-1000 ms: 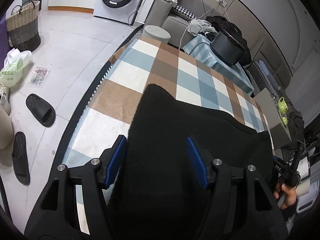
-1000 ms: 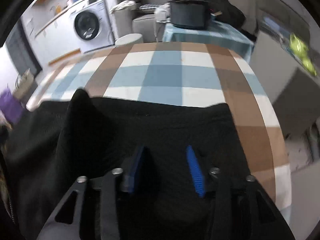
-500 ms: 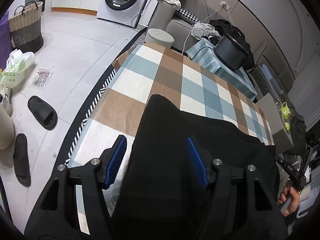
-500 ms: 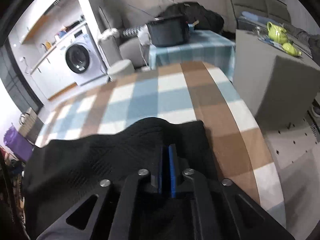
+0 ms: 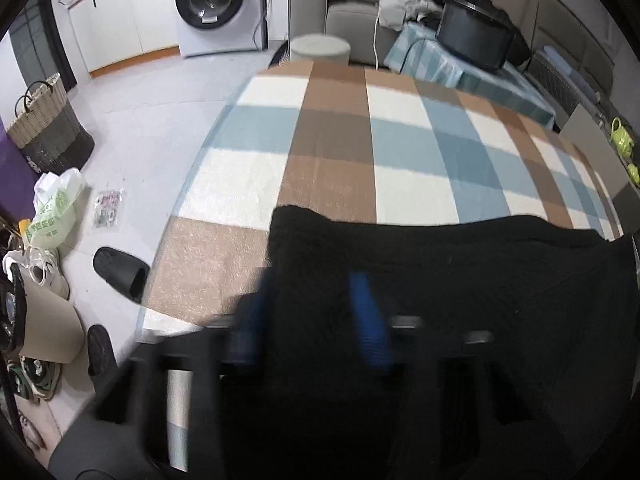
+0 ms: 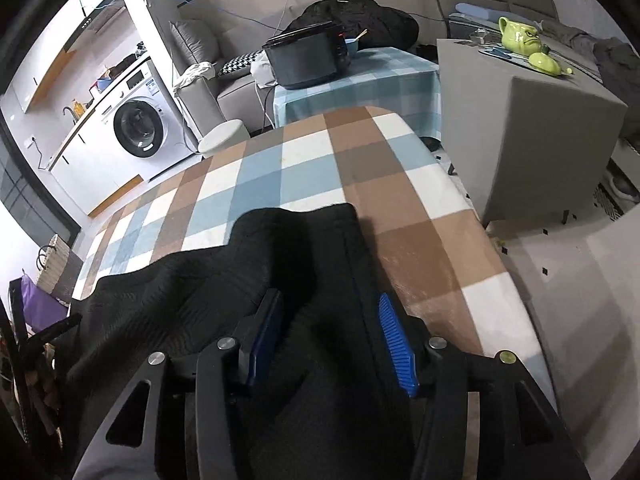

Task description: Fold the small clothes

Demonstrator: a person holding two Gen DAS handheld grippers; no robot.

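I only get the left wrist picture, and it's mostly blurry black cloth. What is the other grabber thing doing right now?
Observer: The right gripper sits over the right end of the black garment. Its jaws have just been opening, and the cloth between the blue pads isn't pinched.
Operator: Is the cloth lying flat over there?
Observer: No, it rises in a humped fold just ahead of the pads.
Operator: Does it hang off the table on that side?
Observer: No, bare checked tablecloth shows beyond the garment's right edge.
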